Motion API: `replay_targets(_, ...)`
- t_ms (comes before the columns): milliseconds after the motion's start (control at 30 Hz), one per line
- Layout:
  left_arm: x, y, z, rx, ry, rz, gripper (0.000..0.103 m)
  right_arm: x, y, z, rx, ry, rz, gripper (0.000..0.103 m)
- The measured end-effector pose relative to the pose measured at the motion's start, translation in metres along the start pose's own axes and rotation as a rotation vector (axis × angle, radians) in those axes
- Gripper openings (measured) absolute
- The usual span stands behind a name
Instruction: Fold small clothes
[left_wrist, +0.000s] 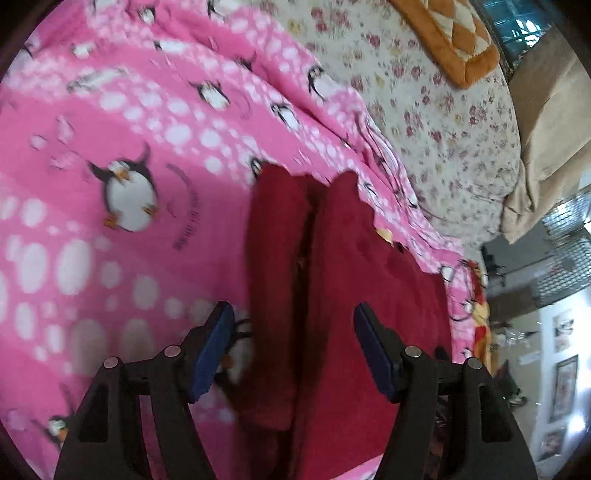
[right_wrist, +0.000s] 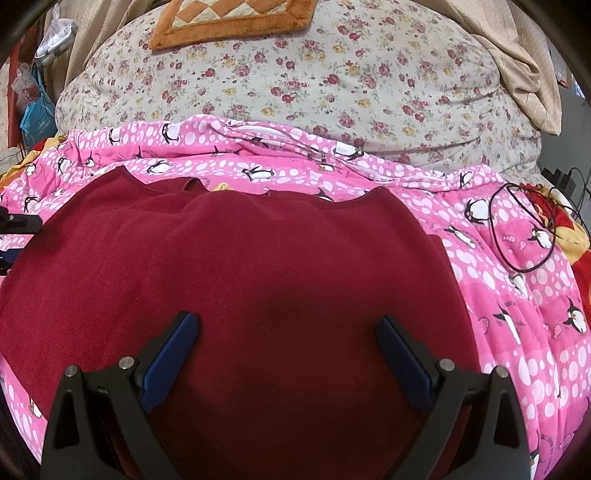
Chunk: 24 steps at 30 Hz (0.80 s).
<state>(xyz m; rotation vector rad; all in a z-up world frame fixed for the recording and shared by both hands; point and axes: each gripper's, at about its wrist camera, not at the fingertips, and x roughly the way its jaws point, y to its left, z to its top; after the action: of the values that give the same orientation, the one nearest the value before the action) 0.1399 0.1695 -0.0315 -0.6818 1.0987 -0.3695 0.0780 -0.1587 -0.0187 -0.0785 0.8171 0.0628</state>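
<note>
Maroon garment, soft, light fleece-like knit, spread on the pink penguin blanket; best pinched at an edge or a folded side panel. Left gripper fingers wide, empty, straddling what looks, through blur, like a folded-in ridge. Right gripper likewise spread, empty, poised low over the cloth's middle.

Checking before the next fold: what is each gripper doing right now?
Left gripper: open, holding nothing, over the red garment.
Right gripper: open, holding nothing, over the same garment.
</note>
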Motion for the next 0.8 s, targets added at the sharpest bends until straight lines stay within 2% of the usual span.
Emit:
replay_targets(133,0.01,-0.008,0.004,-0.005,0.066,-0.142,0.049,0.0,0.0,0.0,-0.001,-0.001,-0.001,0.099)
replay_targets(200,0.013,-0.014,0.002,0.043,0.072,-0.103,0.049,0.0,0.0,0.0,-0.001,-0.001,0.0,0.099)
replay_targets(267,0.015,-0.011,0.006,0.034,0.07,-0.092,0.046,0.0,0.0,0.0,-0.001,-0.001,-0.001,0.099)
replay_targets(333,0.016,-0.007,0.01,0.019,0.059,-0.076,0.034,0.0,0.0,0.0,-0.001,-0.001,-0.001,0.099)
replay_targets(400,0.016,-0.008,0.009,0.04,0.05,-0.019,0.011,0.0,0.0,0.0,-0.001,-0.001,-0.001,0.099)
replay_targets(467,0.014,-0.012,0.007,0.075,0.035,0.018,0.006,0.0,0.0,0.0,-0.001,0.0,-0.001,0.099)
replay_targets(633,0.009,-0.017,0.002,0.119,0.005,0.066,0.004,-0.001,0.0,0.001,-0.004,-0.002,-0.011,0.1)
replay_targets(800,0.006,-0.026,-0.001,0.135,-0.015,0.099,0.002,-0.003,0.001,0.002,-0.005,-0.008,-0.066,0.101)
